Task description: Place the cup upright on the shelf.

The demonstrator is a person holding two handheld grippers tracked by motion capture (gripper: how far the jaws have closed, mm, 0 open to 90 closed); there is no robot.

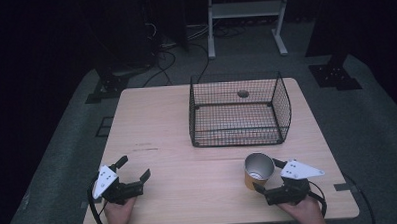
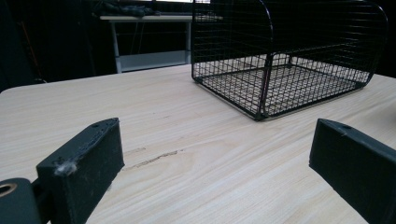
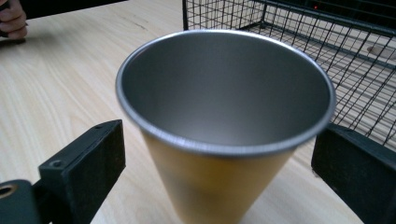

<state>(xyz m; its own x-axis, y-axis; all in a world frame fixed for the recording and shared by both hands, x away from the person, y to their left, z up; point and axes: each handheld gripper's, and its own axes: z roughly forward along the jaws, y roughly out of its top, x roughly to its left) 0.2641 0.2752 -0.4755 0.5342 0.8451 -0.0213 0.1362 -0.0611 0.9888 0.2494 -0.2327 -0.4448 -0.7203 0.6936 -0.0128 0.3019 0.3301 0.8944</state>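
Dim room, pale wooden table (image 1: 188, 157): a person's two grippers face a wire basket (image 1: 236, 113) and a metal cup (image 1: 257, 171).

At near right the cup (gold outside, silver within) stands upright just before the basket, between the spread jaws of the right gripper (image 1: 268, 175), which bracket it with gaps visible on both sides in the right gripper view. The left gripper (image 1: 134, 169) rests at near left, jaws wide apart over bare wood, well apart from the cup.

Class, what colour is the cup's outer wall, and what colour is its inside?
The cup is orange-yellow outside, silver metal inside; right gripper view.
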